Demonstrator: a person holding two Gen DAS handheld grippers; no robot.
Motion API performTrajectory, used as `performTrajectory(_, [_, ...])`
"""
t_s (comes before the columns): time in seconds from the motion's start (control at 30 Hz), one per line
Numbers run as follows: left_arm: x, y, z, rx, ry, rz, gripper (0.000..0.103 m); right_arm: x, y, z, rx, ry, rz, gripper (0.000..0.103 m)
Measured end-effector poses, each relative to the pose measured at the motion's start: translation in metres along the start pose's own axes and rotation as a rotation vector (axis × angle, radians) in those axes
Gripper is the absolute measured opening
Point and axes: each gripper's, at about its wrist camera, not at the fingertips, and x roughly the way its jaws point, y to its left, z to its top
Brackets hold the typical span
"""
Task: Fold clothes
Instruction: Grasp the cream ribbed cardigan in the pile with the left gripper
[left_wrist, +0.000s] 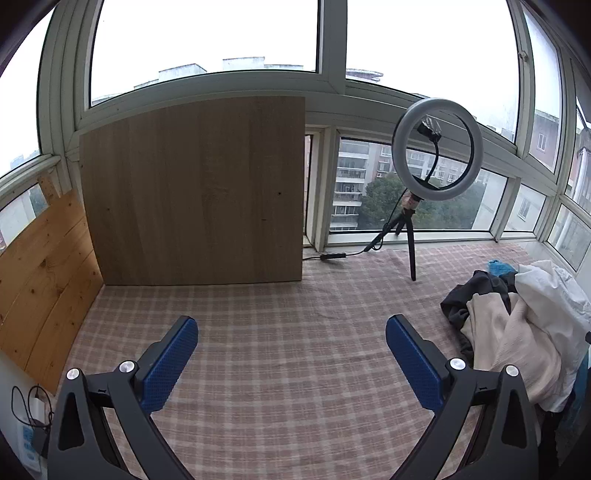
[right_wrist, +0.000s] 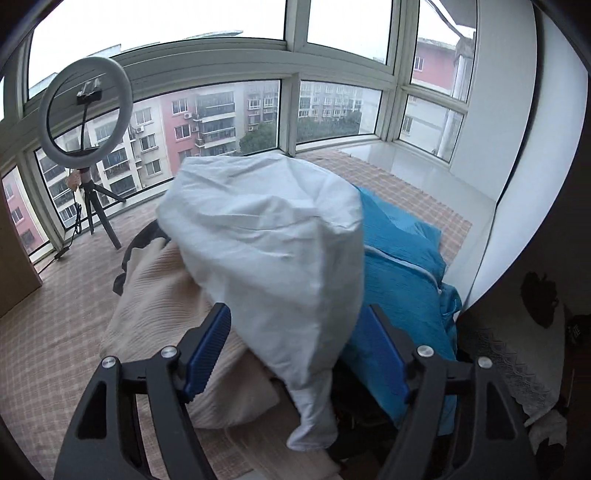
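Observation:
A pile of clothes lies at the right of the checked cloth surface (left_wrist: 280, 332): a white garment (left_wrist: 546, 291), a beige one (left_wrist: 517, 339) and a dark one (left_wrist: 476, 291). My left gripper (left_wrist: 291, 332) is open and empty over the bare cloth, left of the pile. In the right wrist view the white garment (right_wrist: 273, 243) bulges up between the fingers of my right gripper (right_wrist: 299, 328), which is open around it. The beige garment (right_wrist: 166, 306) lies to its left, a blue garment (right_wrist: 402, 258) to its right.
A ring light on a tripod (left_wrist: 436, 147) stands at the back by the window; it also shows in the right wrist view (right_wrist: 85, 114). A wooden board (left_wrist: 195, 192) leans at the back left. Plank wall (left_wrist: 40, 273) on the left. White wall (right_wrist: 517, 147) on the right.

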Motion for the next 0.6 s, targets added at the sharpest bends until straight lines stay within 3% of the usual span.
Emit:
performTrajectory(0.13, [0.012, -0.032, -0.001, 0.003, 0.036, -0.054, 0.102, 0.02, -0.015, 0.004, -0.06, 0.021, -0.009, 0.075])
performTrajectory(0.33, [0.02, -0.084, -0.006, 0.051, 0.064, -0.134, 0.102, 0.055, 0.005, 0.007, -0.11, 0.057, 0.04, 0.076])
performTrajectory(0.4, [0.029, -0.107, -0.014, 0.076, 0.116, -0.248, 0.102, 0.039, 0.01, 0.011, -0.114, -0.019, 0.043, 0.076])
performTrajectory(0.5, [0.06, -0.166, -0.036, 0.172, 0.262, -0.444, 0.102, 0.015, 0.015, 0.017, -0.116, -0.101, 0.108, 0.076])
performTrajectory(0.6, [0.094, -0.232, -0.06, 0.28, 0.361, -0.526, 0.102, 0.012, 0.016, 0.02, -0.13, -0.092, 0.127, 0.076])
